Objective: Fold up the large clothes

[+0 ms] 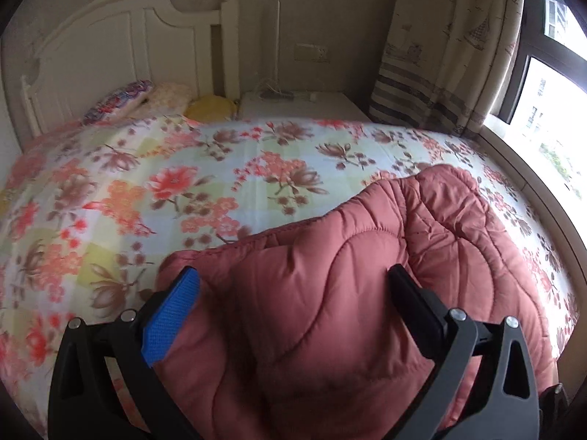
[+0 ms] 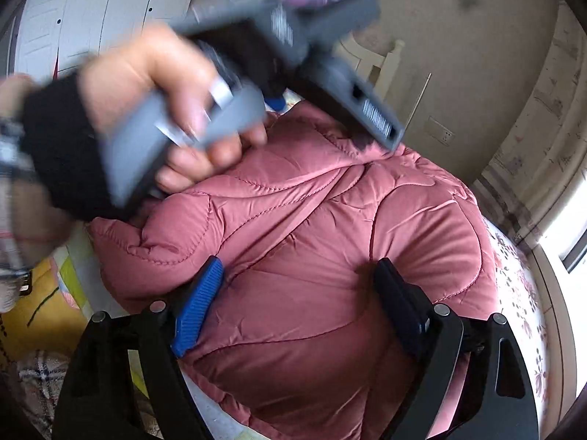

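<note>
Your dusty-pink quilted puffer jacket (image 1: 367,275) lies bunched on the bed with the flowered patchwork sheet (image 1: 165,190), toward the window-side edge of that bed and well away from the white headboard (image 1: 110,44).

Your left claw (image 1: 293,286) is spread wide, one blue ribbed pad and one dark pad straddling a padded bulge of the jacket; the pads do not appear to press on the fabric. Your right claw (image 2: 297,278) is also spread, with the jacket's rounded mound between its fingers and nothing pinched; its fingers are only just beginning to widen again.

In the right wrist view, your left hand (image 2: 172,110), wrapped round the grey handle of its tool, sits beyond the jacket's far side, so the two claws face the garment from opposite ends. The jacket lies directly ahead of and below both claws. Its long axis is hard to read, since it is humped up rather than laid flat; I judge it runs roughly between your two hands.

The shell is smooth, slightly shiny and slippery-looking, with curved stitched channels and thick, springy filling. It will likely puff back, so take deep bites at an edge or seam.
</note>
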`<state>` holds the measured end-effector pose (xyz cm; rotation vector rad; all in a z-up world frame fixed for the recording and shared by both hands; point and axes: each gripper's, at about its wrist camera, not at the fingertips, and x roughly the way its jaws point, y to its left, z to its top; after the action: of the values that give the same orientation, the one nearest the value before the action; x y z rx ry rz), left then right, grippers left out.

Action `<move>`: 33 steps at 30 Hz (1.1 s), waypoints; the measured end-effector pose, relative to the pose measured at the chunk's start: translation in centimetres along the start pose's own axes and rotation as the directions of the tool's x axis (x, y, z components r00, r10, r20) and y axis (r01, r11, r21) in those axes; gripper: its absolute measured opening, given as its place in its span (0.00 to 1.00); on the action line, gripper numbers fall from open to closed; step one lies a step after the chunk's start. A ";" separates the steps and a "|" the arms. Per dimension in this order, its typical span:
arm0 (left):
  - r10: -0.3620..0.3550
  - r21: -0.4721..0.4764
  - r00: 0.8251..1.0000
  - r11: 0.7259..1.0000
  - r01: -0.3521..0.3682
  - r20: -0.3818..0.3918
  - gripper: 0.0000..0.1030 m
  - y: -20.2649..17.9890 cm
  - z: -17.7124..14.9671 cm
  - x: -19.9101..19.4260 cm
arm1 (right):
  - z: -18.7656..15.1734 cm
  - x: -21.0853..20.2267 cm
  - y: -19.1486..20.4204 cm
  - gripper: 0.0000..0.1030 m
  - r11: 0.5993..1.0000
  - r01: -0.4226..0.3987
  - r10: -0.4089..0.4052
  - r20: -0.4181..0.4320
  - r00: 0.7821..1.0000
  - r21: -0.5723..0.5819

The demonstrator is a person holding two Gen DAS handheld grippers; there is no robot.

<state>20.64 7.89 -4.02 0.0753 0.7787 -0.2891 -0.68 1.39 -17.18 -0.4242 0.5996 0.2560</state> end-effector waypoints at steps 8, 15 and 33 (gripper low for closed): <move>-0.115 -0.022 0.993 0.993 0.115 -0.010 0.98 -1.9 -1.8 -2.0 | -0.5 0.0 0.9 0.83 1.000 0.023 -0.022 0.033 0.999 -0.015; -0.221 -0.056 0.975 0.974 0.221 -0.008 0.98 0.2 -4.7 1.6 | -1.1 -1.3 3.1 0.83 0.988 0.067 -0.060 0.056 0.997 -0.138; -0.158 -0.038 0.986 0.986 0.160 0.051 0.98 0.0 -5.6 0.2 | 6.9 2.8 -18.3 0.53 0.907 -0.024 0.004 0.049 0.999 0.420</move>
<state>16.90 8.77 -8.14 -0.0341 0.7438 -0.4241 11.34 -11.37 -8.01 0.0046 0.5929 0.1428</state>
